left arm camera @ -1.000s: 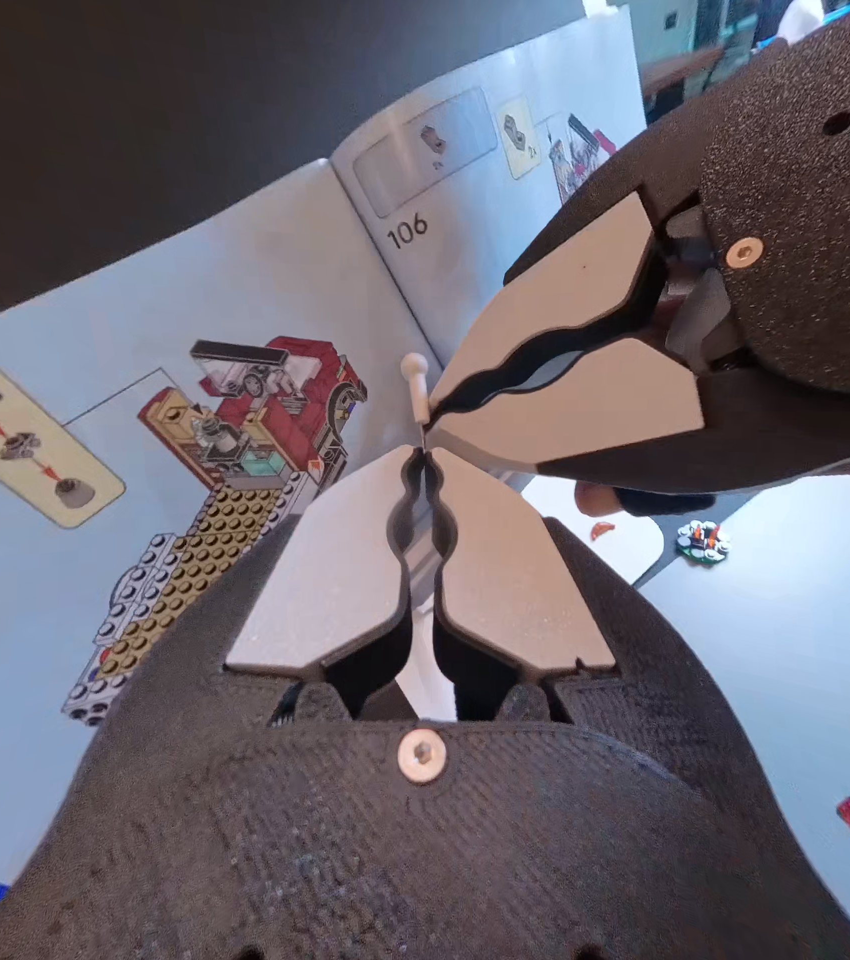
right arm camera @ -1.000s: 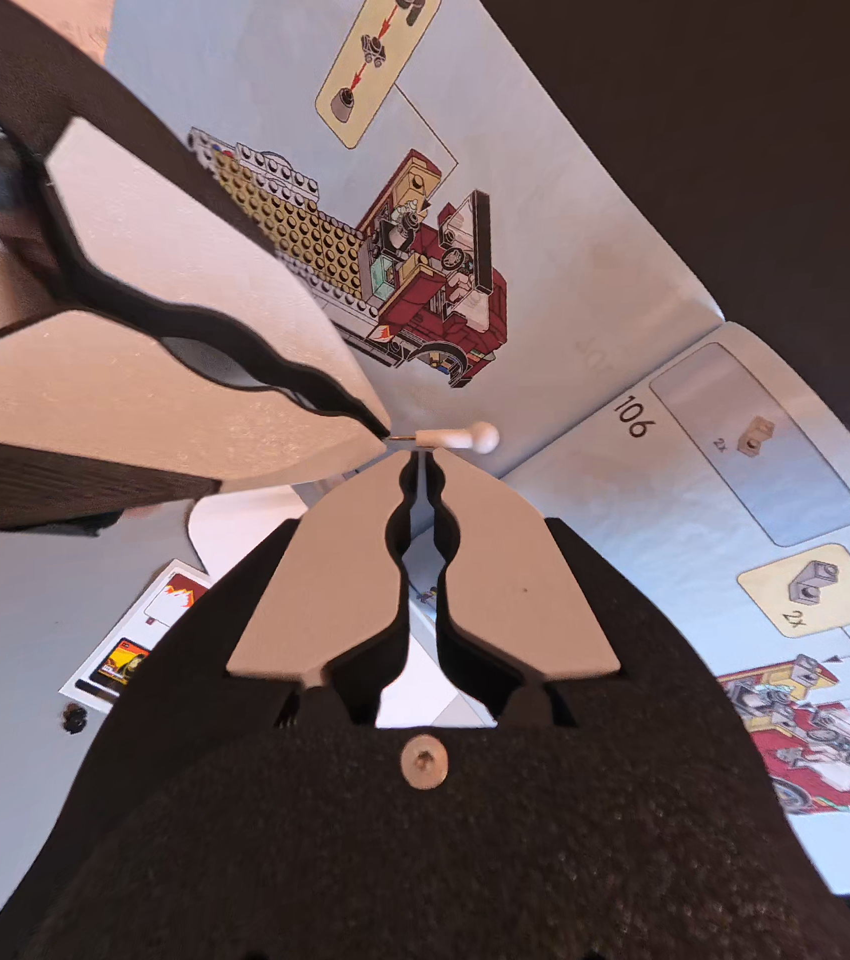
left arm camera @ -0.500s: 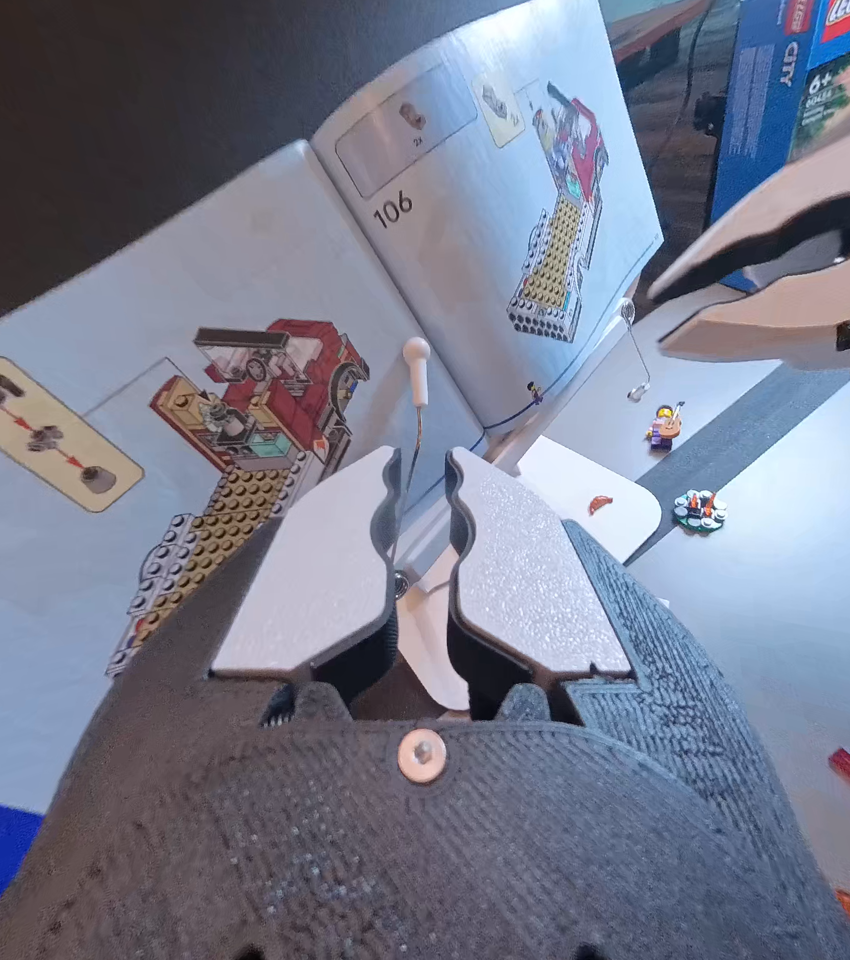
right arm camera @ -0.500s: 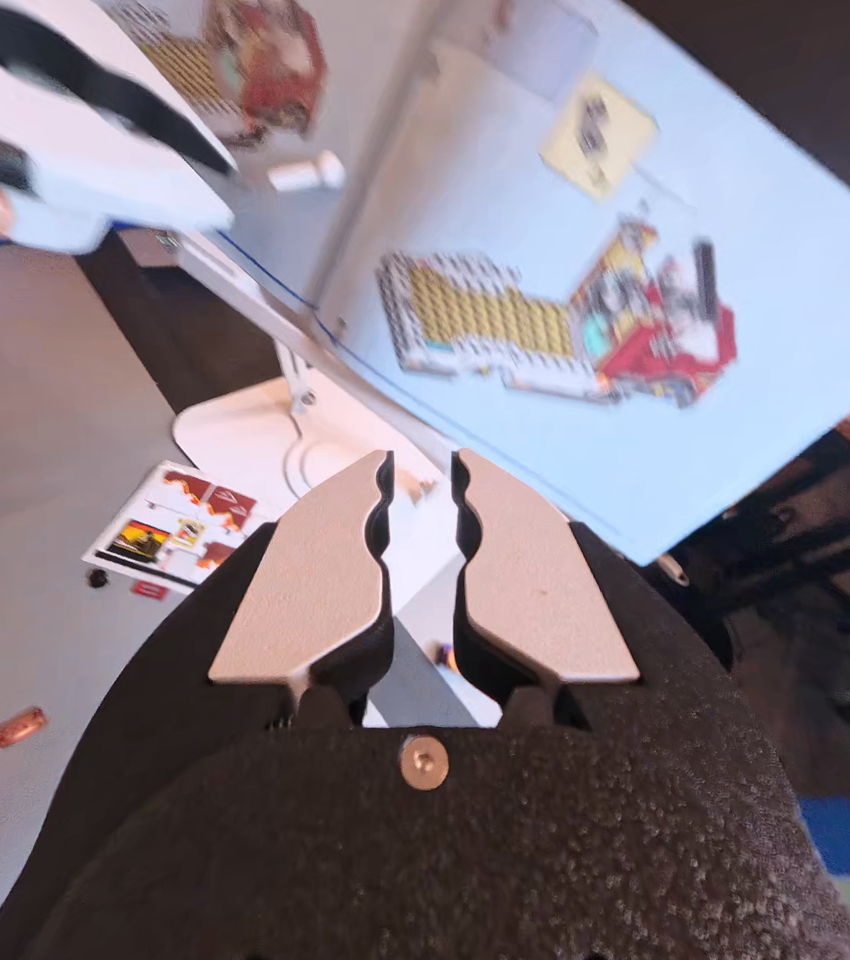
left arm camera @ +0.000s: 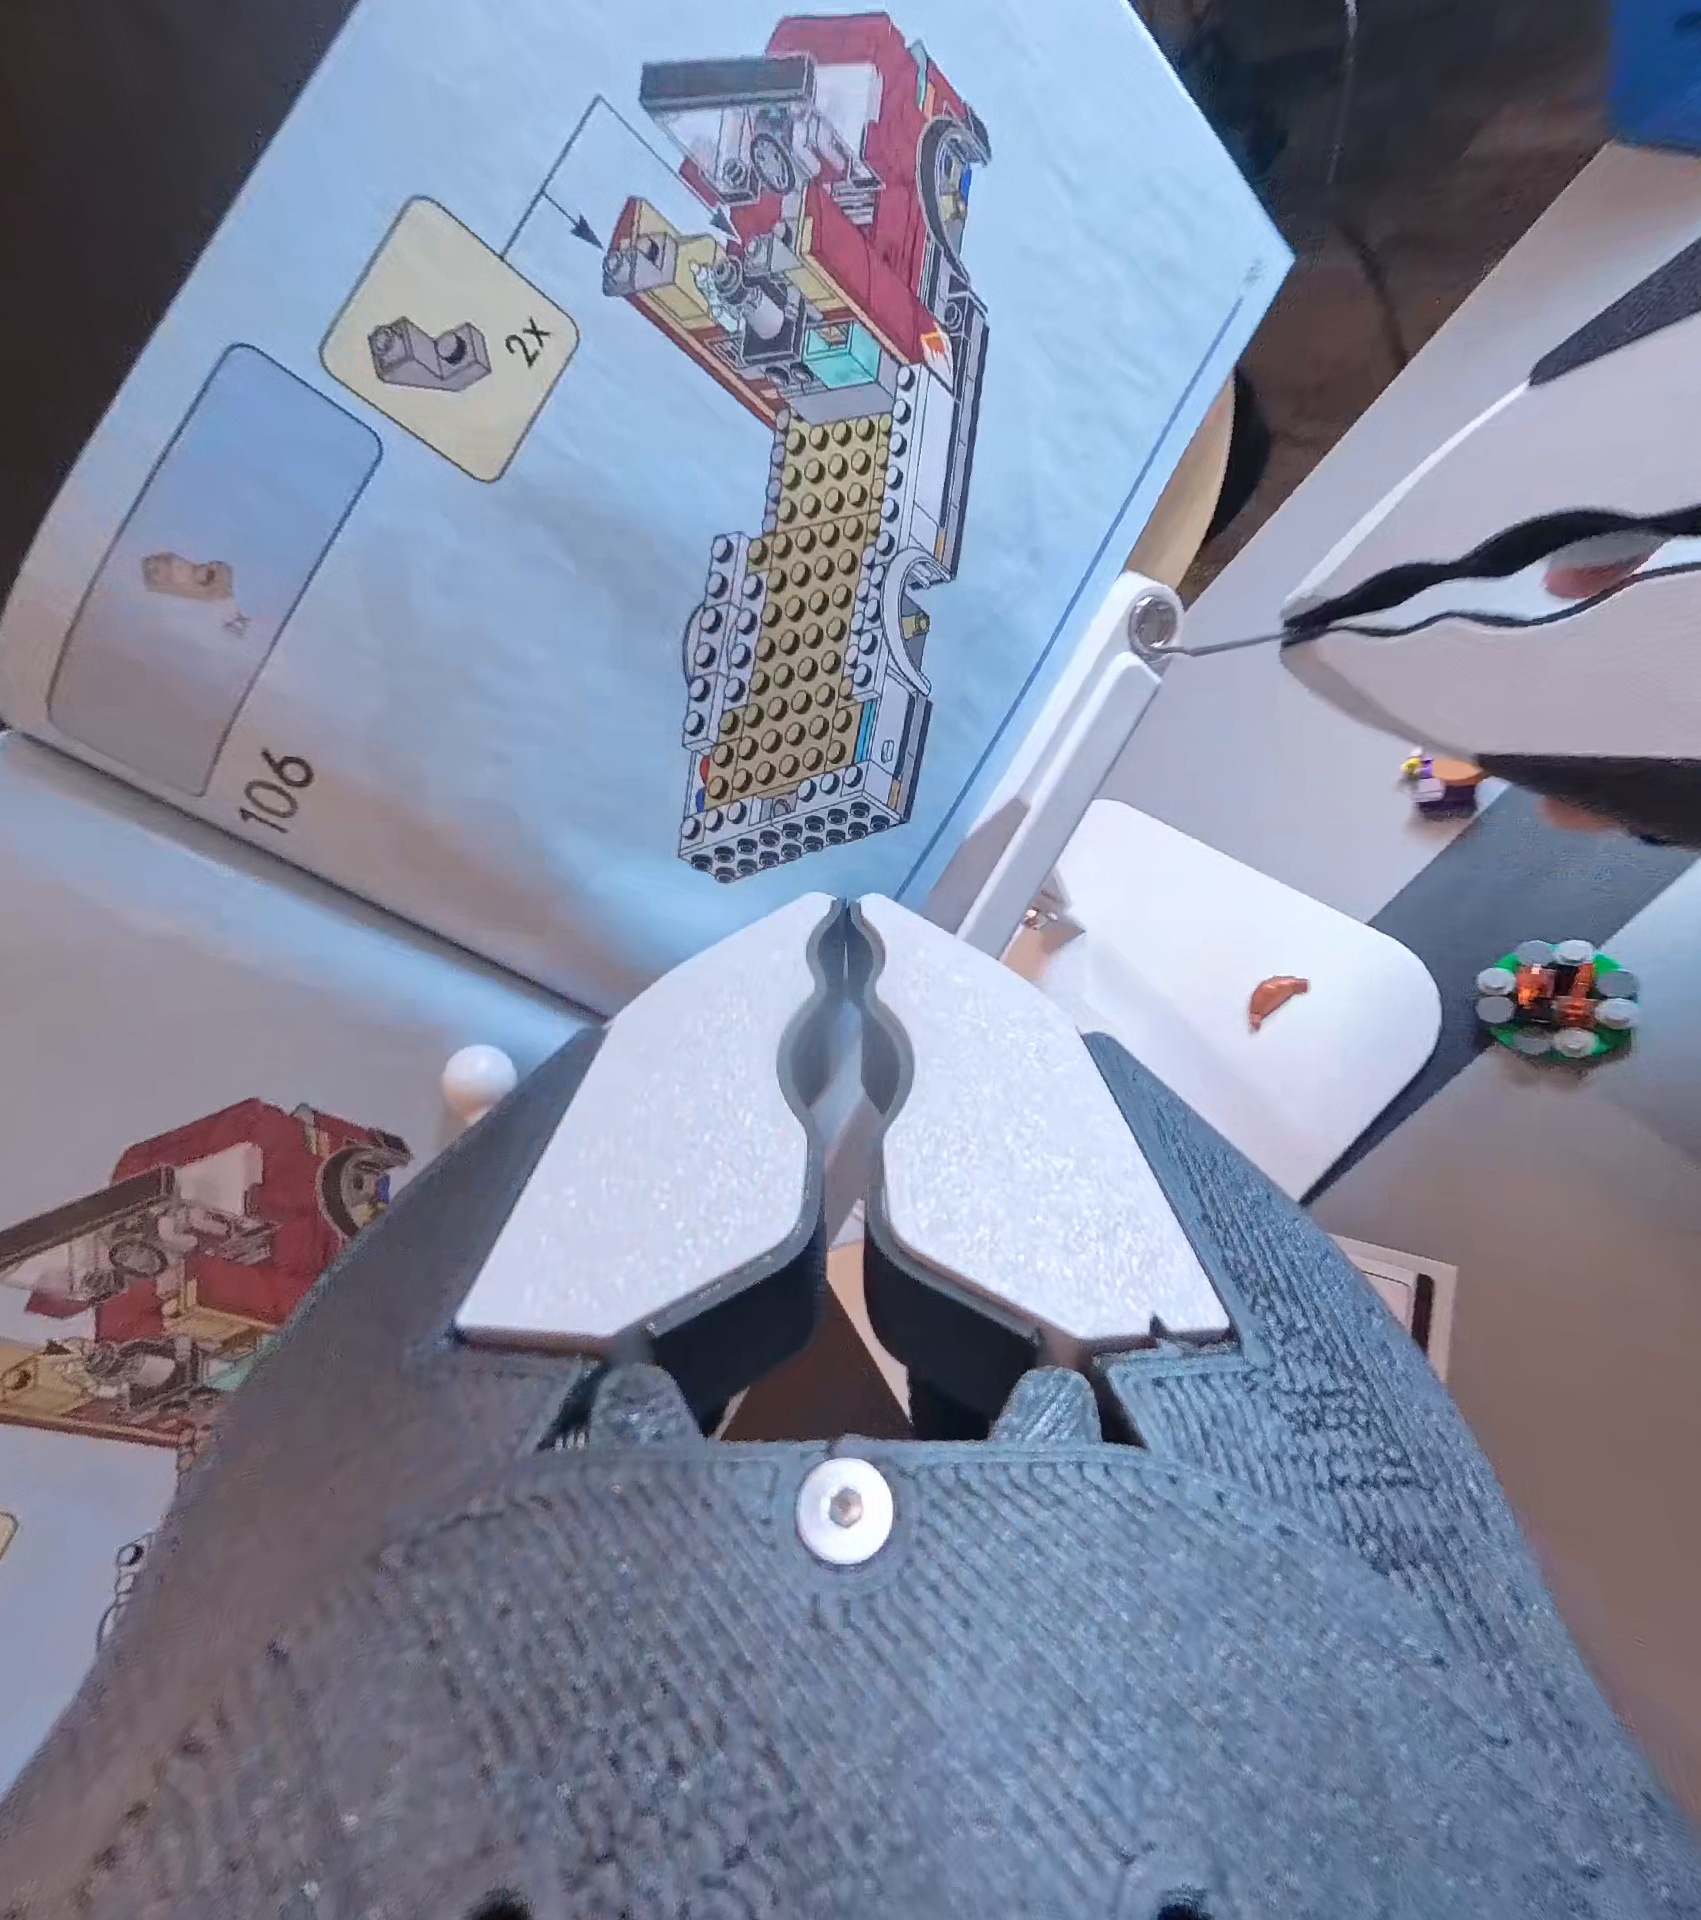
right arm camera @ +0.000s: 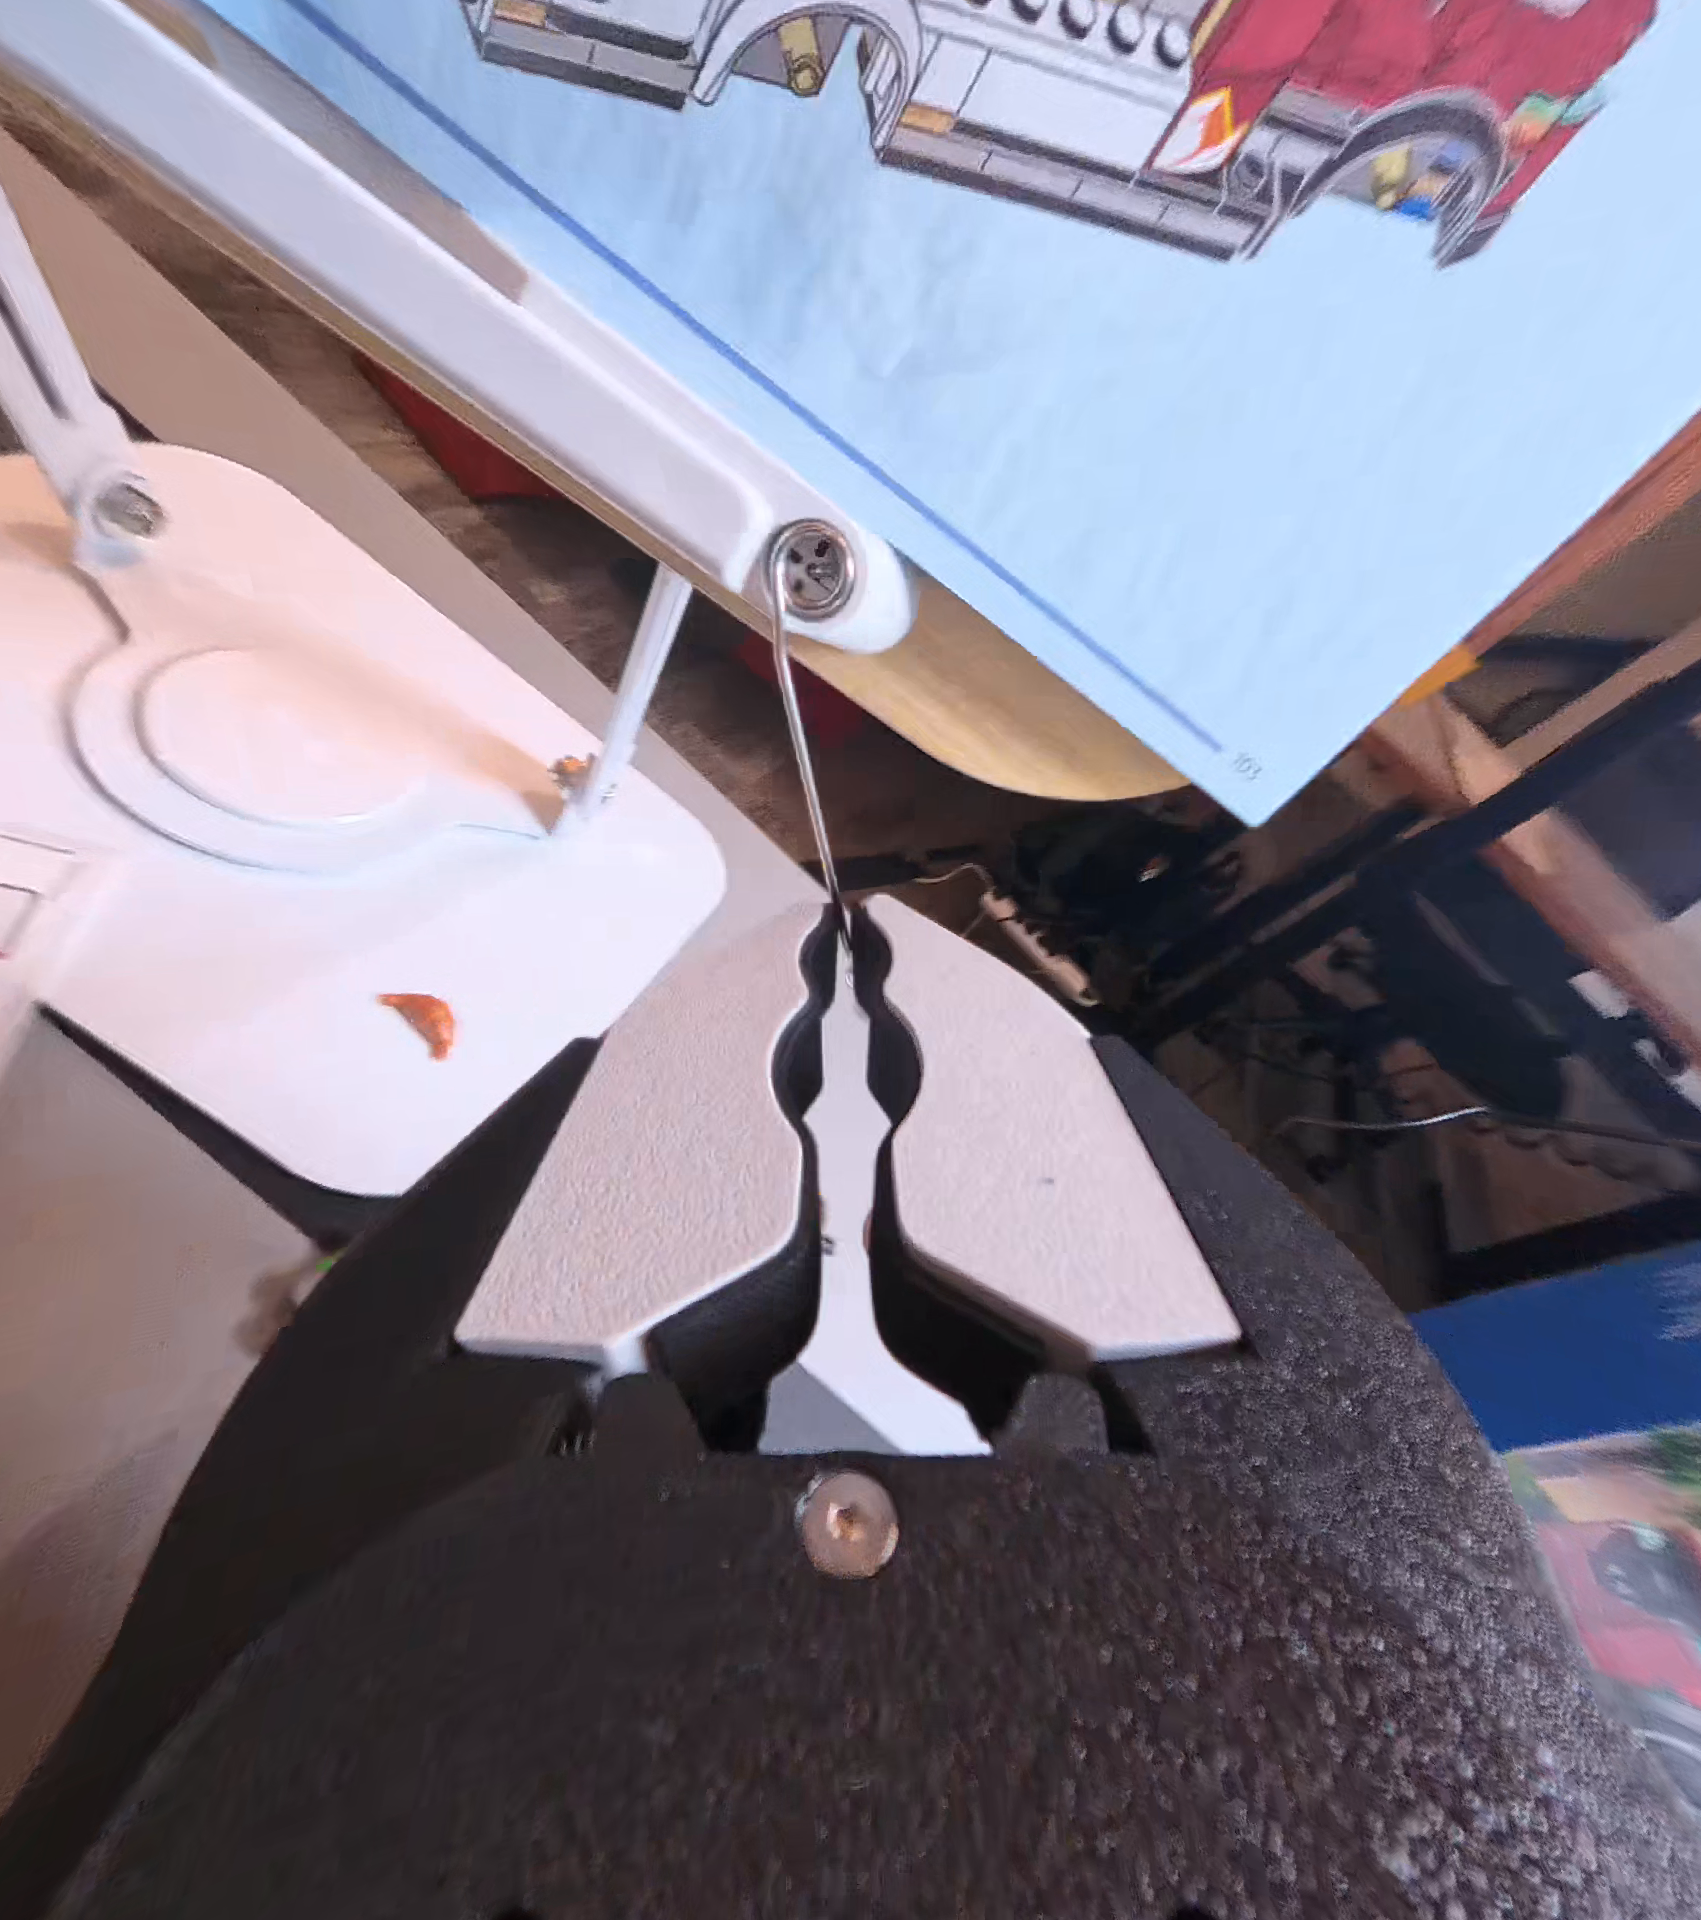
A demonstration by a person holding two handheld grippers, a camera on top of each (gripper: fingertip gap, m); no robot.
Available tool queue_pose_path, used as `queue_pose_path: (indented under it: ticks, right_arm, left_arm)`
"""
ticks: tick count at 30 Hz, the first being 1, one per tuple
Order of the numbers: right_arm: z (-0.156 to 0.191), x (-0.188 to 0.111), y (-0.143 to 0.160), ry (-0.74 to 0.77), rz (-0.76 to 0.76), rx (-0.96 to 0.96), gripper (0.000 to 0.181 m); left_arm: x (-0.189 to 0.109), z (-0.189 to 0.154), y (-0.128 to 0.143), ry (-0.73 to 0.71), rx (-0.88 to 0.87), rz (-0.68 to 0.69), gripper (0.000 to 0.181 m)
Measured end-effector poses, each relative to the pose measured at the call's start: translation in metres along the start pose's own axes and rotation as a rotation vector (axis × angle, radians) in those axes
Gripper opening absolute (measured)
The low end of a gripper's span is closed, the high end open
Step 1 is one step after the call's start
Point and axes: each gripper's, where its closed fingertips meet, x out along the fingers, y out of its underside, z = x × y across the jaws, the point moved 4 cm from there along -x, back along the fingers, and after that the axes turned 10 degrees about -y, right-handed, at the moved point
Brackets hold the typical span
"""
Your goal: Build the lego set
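Right gripper [right arm camera: 851, 914]: pinched on page-holder wire [right arm camera: 802, 758], which runs straight ahead to stand hinge [right arm camera: 813, 574].
Left gripper [left arm camera: 848, 914]: closed, empty, below booklet [left arm camera: 555, 582].

Not much lettering around, and I won't quote any of it. The open instruction booklet [left arm camera: 534, 623] on its stand has a big dark page number [left arm camera: 277, 795] printed near the spine corner of the light-blue page, sideways from where the left camera looks. The yellow callout box [left arm camera: 451, 343] carries a short quantity mark beside a drawn grey bracket. The grey-blue parts panel [left arm camera: 212, 571] has another quantity mark, too tiny to read. In the right wrist view, a small page number [right arm camera: 1246, 767] sits in the page's outer corner, blurred.
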Motion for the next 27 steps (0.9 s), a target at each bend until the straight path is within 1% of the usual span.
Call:
queue_pose_path:
  ticks: [2,6,10,12,15,18,20,23,25,26,27]
  right_arm:
    - [-0.007,-0.003,0.000,0.033,0.000,-0.074,0.002]
    - [-0.020,-0.017,-0.006,0.142,-0.006,-0.240,0.003]
    - [-0.030,-0.029,-0.022,0.309,0.027,-0.492,0.005]
    - [-0.033,-0.032,-0.033,0.365,0.048,-0.632,0.005]
    - [-0.036,-0.032,-0.056,0.391,0.065,-0.823,0.007]
    - [-0.036,-0.026,-0.068,0.375,0.106,-0.963,0.008]
    - [-0.038,-0.023,-0.069,0.359,0.140,-0.979,0.008]
    - [-0.038,-0.025,-0.066,0.321,0.149,-0.924,0.010]
    - [-0.039,-0.030,-0.064,0.317,0.147,-0.873,0.030]
    - [-0.039,-0.034,-0.063,0.307,0.137,-0.831,0.034]
    - [-0.038,-0.040,-0.063,0.289,0.119,-0.781,0.035]
  left_arm:
    - [0.004,0.000,0.000,-0.014,0.007,0.017,0.000]
    - [0.007,0.001,-0.001,0.000,-0.034,0.028,0.000]
    - [0.007,0.000,-0.001,-0.001,-0.018,0.026,0.000]
    - [0.006,0.001,0.000,0.002,-0.014,0.022,0.000]
    - [0.006,0.001,0.001,0.018,-0.032,0.018,0.000]
    - [0.006,0.002,0.001,0.029,-0.056,0.011,0.000]
    - [0.006,0.002,0.001,0.032,-0.067,0.006,0.000]
    - [0.005,0.001,0.000,0.050,-0.089,-0.002,0.000]
    - [-0.002,0.001,-0.001,0.073,-0.127,-0.041,0.000]
    - [-0.006,0.003,-0.002,0.078,-0.161,-0.065,0.000]
    - [-0.012,0.005,-0.002,0.079,-0.199,-0.096,0.004]
